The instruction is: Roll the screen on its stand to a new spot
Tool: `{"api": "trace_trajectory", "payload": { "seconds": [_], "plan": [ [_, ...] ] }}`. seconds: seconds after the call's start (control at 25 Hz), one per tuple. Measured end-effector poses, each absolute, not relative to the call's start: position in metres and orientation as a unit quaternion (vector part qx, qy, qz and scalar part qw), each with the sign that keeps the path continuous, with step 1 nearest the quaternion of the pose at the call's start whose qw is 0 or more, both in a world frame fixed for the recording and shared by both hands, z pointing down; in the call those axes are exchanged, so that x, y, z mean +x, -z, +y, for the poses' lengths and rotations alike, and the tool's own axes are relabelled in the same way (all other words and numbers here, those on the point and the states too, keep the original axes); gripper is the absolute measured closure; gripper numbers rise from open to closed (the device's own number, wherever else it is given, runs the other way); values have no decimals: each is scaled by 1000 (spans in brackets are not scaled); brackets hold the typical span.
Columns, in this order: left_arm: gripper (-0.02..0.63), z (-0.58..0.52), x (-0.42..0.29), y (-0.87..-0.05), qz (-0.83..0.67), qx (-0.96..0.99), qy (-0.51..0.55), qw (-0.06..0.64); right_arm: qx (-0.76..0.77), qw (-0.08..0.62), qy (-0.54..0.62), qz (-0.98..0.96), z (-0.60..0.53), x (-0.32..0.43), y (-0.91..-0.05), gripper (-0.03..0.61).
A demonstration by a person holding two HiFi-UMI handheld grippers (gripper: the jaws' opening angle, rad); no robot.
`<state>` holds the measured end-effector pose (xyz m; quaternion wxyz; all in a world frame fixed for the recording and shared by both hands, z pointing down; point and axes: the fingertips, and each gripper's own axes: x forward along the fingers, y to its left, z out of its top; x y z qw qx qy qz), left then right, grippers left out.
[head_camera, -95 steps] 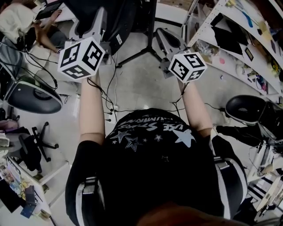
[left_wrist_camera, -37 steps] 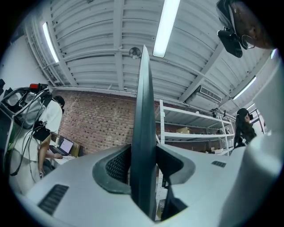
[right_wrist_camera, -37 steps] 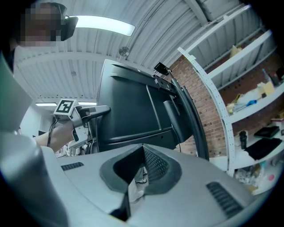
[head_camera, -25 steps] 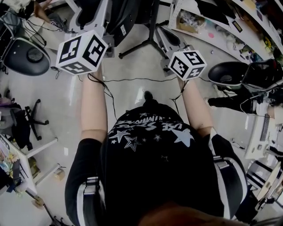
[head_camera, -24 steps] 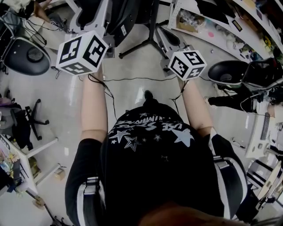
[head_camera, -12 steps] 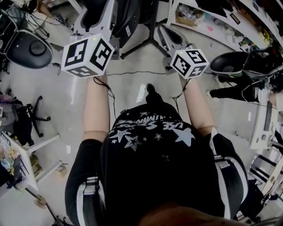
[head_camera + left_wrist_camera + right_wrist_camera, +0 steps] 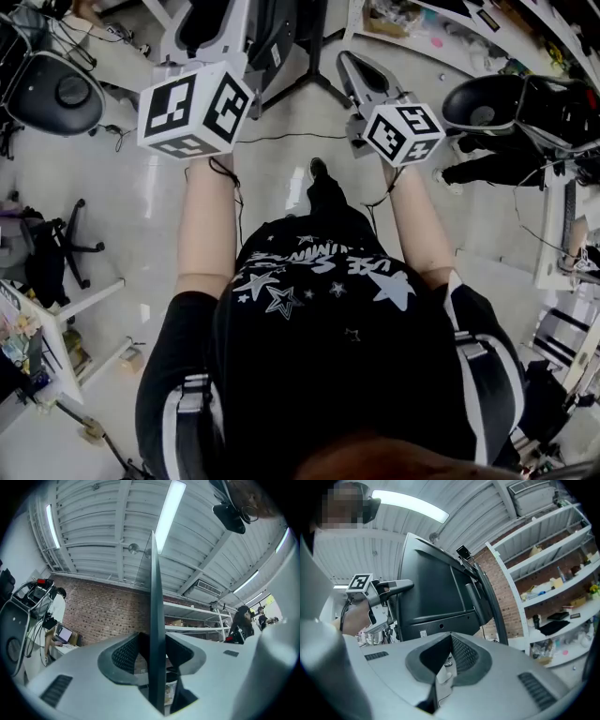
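The dark screen (image 7: 281,28) stands on its black stand, whose legs (image 7: 291,89) spread over the floor at the top of the head view. My left gripper (image 7: 211,14) is shut on the screen's thin side edge (image 7: 156,620), which runs upright between its pads (image 7: 124,656). My right gripper (image 7: 444,667) reaches under the screen's back (image 7: 433,592), and its pads close round a small white part (image 7: 443,676), apparently of the stand. The left gripper (image 7: 393,587) also shows in the right gripper view, at the screen's far edge.
A round-based chair (image 7: 56,94) stands at the upper left and a black chair (image 7: 497,98) at the upper right. Cluttered shelves (image 7: 450,19) line the top right. A cable (image 7: 281,138) crosses the floor, and a chair base (image 7: 70,248) lies at the left.
The floor, both chairs and the shelves have slid toward the top of the head view. The screen and both grippers keep their places in the picture, so they have travelled together.
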<state>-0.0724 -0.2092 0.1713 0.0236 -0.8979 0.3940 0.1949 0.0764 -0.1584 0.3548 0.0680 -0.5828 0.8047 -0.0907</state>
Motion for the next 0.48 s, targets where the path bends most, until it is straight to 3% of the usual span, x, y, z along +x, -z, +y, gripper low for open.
{"api": "trace_trajectory", "payload": {
  "seconds": [0.48],
  "plan": [
    [423,-160,-70,-172,395,-896,-202,23,-582,67,99,804,-107,74,-364,571]
  ]
}}
